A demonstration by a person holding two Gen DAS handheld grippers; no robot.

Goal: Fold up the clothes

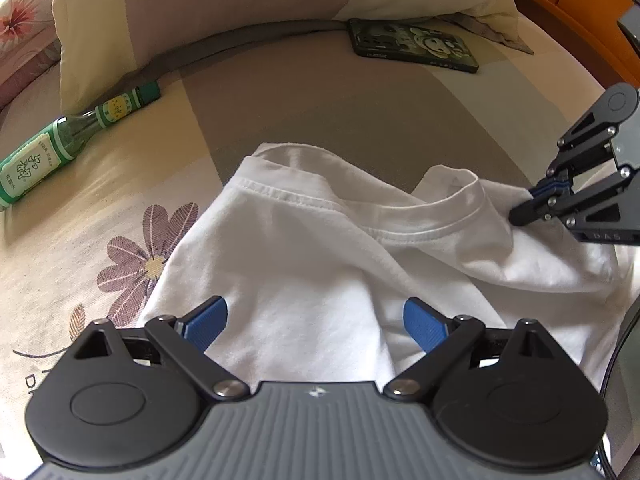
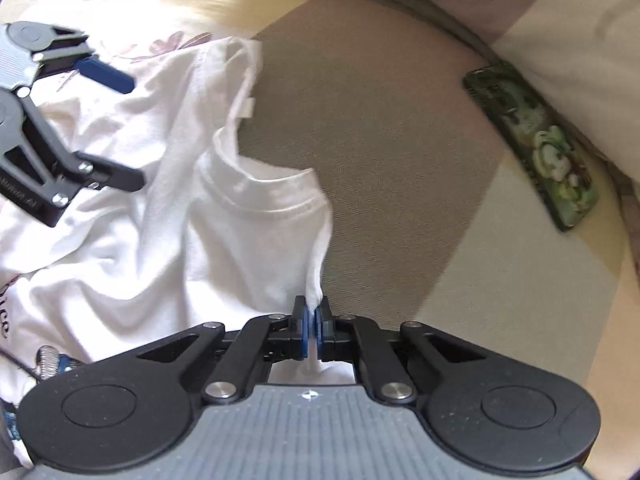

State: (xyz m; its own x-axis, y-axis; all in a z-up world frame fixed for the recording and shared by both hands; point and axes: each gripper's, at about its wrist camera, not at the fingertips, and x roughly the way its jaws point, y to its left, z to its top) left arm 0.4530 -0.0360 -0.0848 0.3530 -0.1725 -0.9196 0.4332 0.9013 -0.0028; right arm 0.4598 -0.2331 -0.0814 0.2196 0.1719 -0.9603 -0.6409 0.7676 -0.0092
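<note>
The right gripper point(image 2: 312, 320) pinches a fold of the white T-shirt point(image 1: 304, 264) beside its collar; the left gripper point(image 1: 316, 320) hangs spread apart above the shirt. The shirt lies rumpled on the flowered bedsheet point(image 1: 360, 108). Beyond it lie a green bottle point(image 1: 68, 140) and a phone point(image 1: 412, 44), against the pillow point(image 1: 240, 12).

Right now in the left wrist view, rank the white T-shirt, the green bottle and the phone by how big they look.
1. white T-shirt, clearly largest, though nearest the camera.
2. and 3. green bottle and phone look about alike; the phone lies farther away, so no ranking.
</note>
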